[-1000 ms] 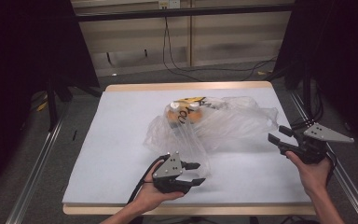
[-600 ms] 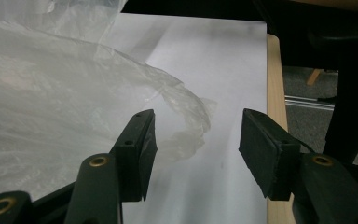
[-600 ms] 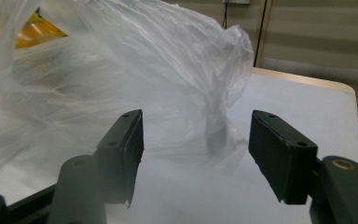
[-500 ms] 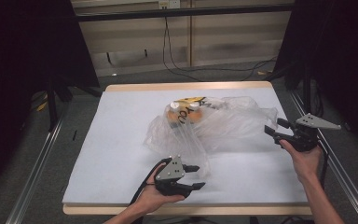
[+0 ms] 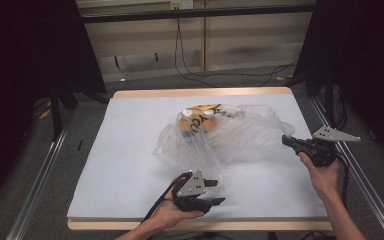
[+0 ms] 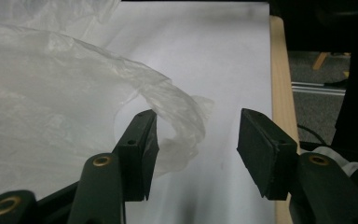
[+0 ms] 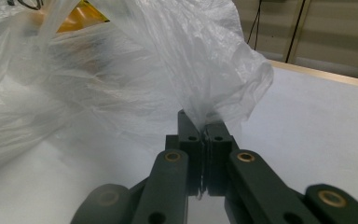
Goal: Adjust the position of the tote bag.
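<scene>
While right hand-held gripper [image 7: 204,135] pinches plastic bag [image 7: 135,79], left hand-held gripper [image 6: 196,149] agape.

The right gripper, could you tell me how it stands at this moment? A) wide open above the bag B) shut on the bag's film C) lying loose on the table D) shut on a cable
B: in the right gripper view the right gripper has just closed, its jaws pressed together with the bag film pinched between them.

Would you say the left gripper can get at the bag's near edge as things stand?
Probably yes: the left gripper is open, with a curl of the bag already lying between its jaws and nothing in the way.
</scene>
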`<state>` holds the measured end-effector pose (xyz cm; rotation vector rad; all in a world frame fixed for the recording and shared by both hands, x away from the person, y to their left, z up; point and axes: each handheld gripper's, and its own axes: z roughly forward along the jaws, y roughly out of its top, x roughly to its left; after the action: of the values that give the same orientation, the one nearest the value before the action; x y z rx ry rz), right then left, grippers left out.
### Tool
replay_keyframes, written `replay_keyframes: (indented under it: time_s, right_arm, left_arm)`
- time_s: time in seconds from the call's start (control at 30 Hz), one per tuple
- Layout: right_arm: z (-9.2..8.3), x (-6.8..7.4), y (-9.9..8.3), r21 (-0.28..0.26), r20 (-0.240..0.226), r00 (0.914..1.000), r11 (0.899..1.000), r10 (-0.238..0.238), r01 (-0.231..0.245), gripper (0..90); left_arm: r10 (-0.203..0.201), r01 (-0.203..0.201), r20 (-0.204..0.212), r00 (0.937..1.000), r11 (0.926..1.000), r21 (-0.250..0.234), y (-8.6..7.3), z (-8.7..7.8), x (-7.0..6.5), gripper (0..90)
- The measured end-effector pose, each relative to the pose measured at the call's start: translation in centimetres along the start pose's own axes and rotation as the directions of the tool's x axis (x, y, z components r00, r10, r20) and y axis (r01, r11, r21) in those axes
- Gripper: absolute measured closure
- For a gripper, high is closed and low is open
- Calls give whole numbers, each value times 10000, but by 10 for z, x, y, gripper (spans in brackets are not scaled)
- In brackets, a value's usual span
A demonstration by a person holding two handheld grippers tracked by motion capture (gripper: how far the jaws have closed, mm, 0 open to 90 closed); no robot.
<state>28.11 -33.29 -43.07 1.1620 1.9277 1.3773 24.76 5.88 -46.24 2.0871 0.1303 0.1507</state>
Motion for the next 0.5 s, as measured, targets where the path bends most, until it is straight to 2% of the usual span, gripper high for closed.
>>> replay_keyframes:
  time_s: [0.07,0.23,0.27,0.33,0.4,0.43,0.5]
  right_arm:
    - [0,0,0,-27,-18,10000,10000,-59,59,886]
    - [-1,0,0,11,-46,9999,9999,-112,112,885]
    - [0,0,0,6,-32,9999,9999,-113,113,885]
    - [0,1,0,18,-60,9999,10000,-97,97,885]
    - [0,1,0,45,-66,9999,9999,-105,106,884]
    - [1,2,0,67,-125,9997,9998,-200,201,885]
    - [2,3,0,89,-144,9996,9997,-233,234,885]
  left_arm:
    - [-95,96,-55,9999,9998,162,-2,6,2,484]
    - [-16,22,-129,9999,9990,449,-4,10,3,562]
    - [7,1,-112,9999,9977,675,-5,9,4,634]
    - [26,-22,-76,10000,9984,560,-5,9,5,710]
    - [-7,12,-77,10000,9981,616,-6,9,6,722]
    - [-98,96,26,9999,9975,697,-7,9,8,770]
    - [-100,93,85,9999,9964,838,-7,9,8,808]
